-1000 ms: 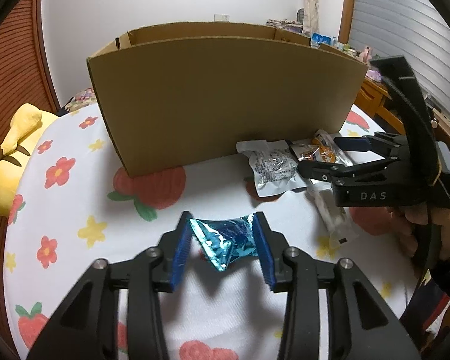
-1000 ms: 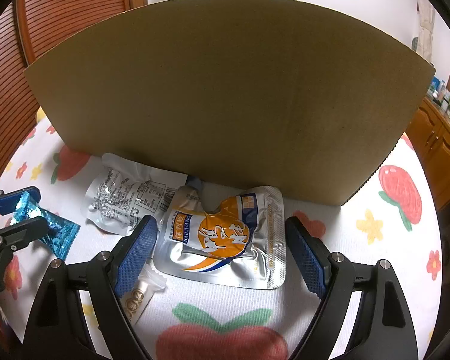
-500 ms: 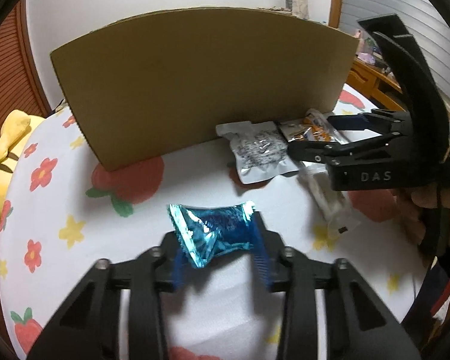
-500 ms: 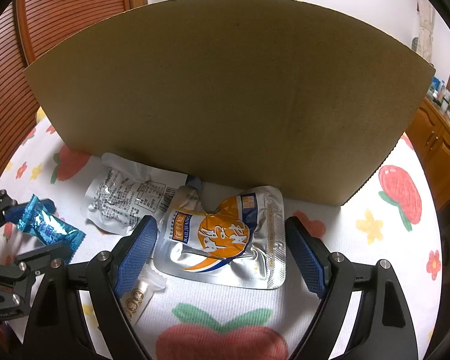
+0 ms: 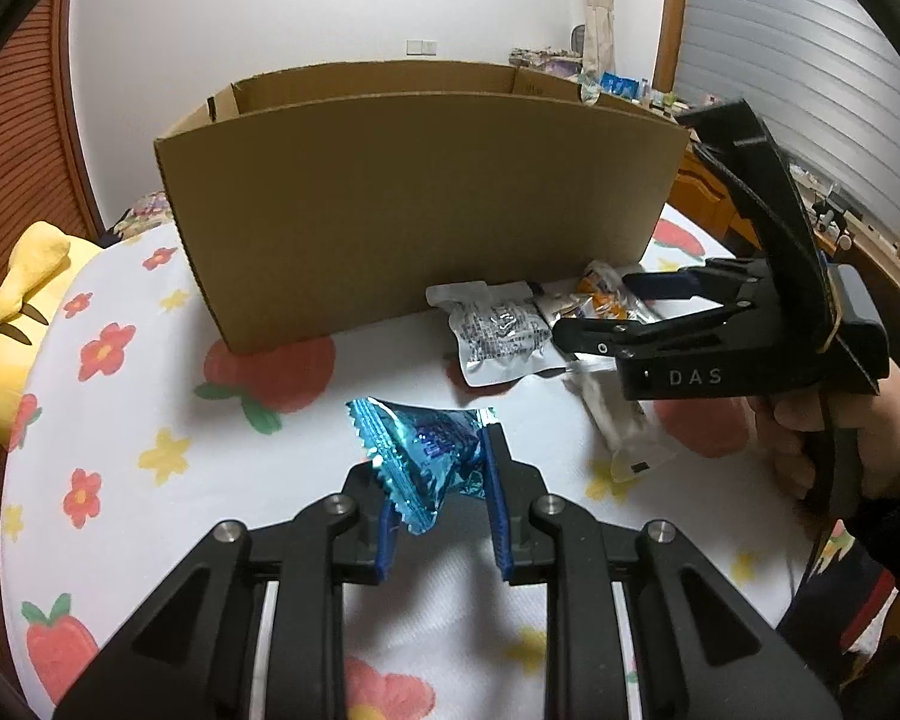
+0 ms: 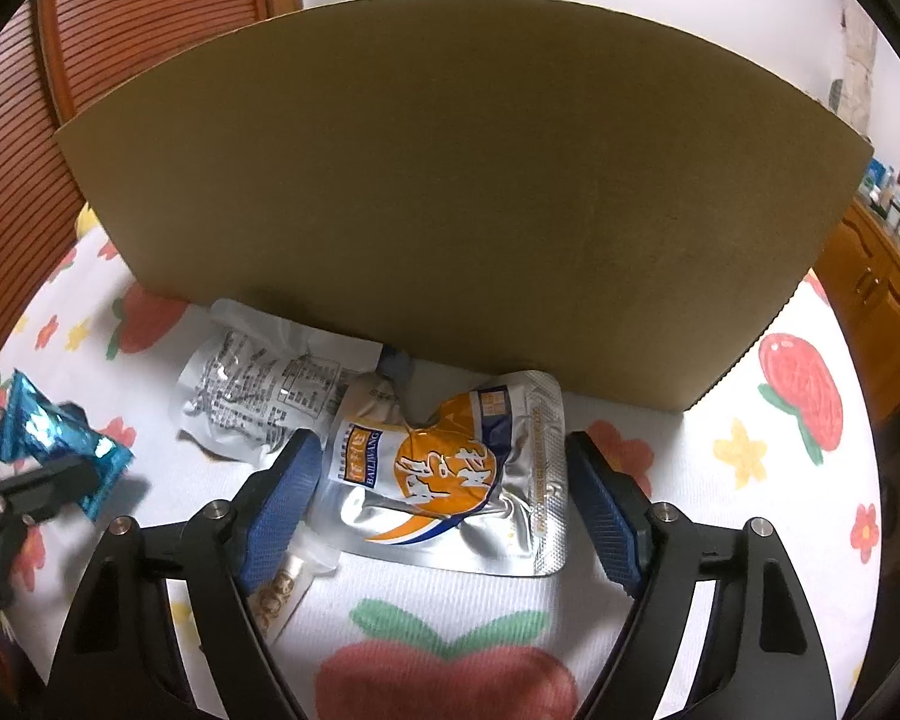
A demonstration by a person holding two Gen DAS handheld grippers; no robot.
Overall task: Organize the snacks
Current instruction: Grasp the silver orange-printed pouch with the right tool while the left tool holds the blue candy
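My left gripper (image 5: pixel 435 456) is shut on a shiny blue candy packet (image 5: pixel 408 438) and holds it just above the flowered cloth. In the right wrist view that packet (image 6: pixel 60 444) shows at the far left. An open cardboard box (image 5: pixel 414 204) stands behind it. My right gripper (image 6: pixel 441 444) straddles an orange and silver pouch (image 6: pixel 450 480) lying against the box wall (image 6: pixel 450 180). Its jaws are closing, and the pads stand just off the pouch's edges. A hand (image 5: pixel 840 438) holds this gripper (image 5: pixel 597 307).
A silver pouch with printed text (image 6: pixel 258 384) lies left of the orange one. A small clear packet (image 6: pixel 282 588) sits under my right gripper's left finger. A yellow plush toy (image 5: pixel 12 330) lies at the table's left edge. Wooden furniture (image 6: pixel 882 300) stands on the right.
The left jaws closed onto the blue candy packet and raised it slightly off the cloth. The right jaws narrowed a little around the orange pouch, without shifting place.
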